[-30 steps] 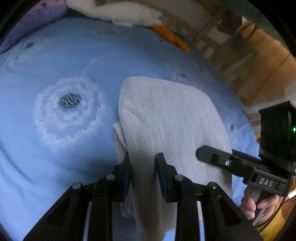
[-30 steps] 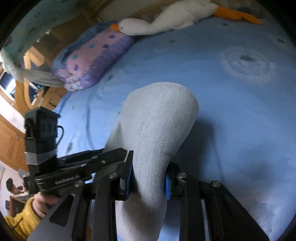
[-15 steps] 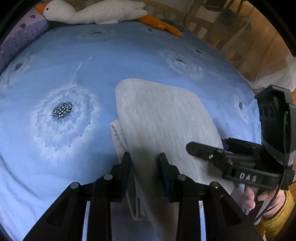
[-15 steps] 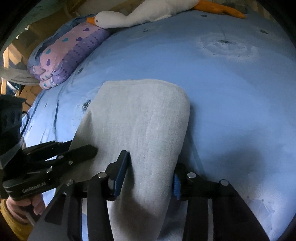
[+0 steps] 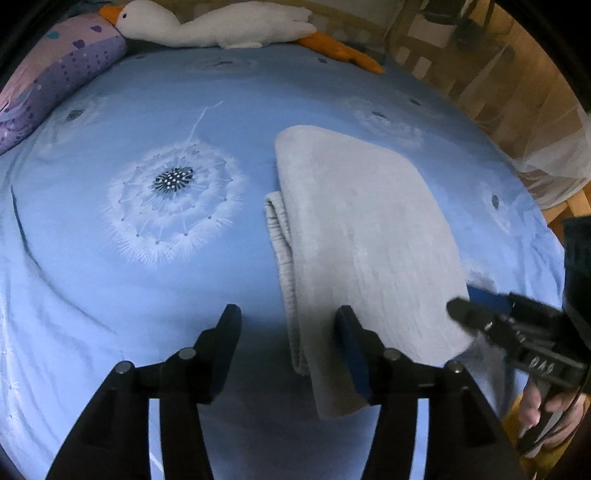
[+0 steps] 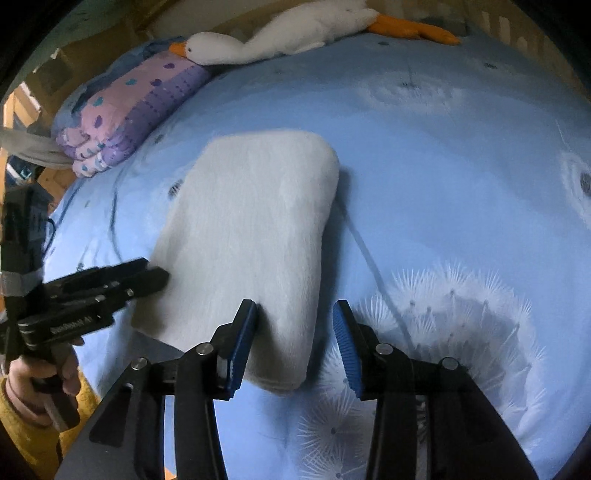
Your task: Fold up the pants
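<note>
The light grey pants (image 5: 362, 240) (image 6: 251, 221) lie folded into a thick rectangle on the blue bedspread (image 5: 147, 295). My left gripper (image 5: 286, 325) hovers over their near left edge. Its jaws are opening, the layered edge lies between them, and the pads do not press on it. My right gripper (image 6: 293, 317) stands open around the near right corner of the pants. One pad is beside the cloth and the other is apart from it. Each gripper also shows in the other's view, the right gripper (image 5: 465, 301) and the left gripper (image 6: 155, 271), both at the pants' near edge.
A white plush goose (image 5: 221, 26) (image 6: 280, 33) and a purple folded quilt (image 5: 55, 74) (image 6: 136, 107) lie at the head of the bed. Wooden furniture (image 5: 517, 92) stands past the right edge. A hand in a yellow sleeve (image 6: 33, 384) holds the left gripper.
Both grippers held the pants' end raised, then let go. The pants now lie flat on the bed. Both pairs of jaws have widened, the left most recently.
</note>
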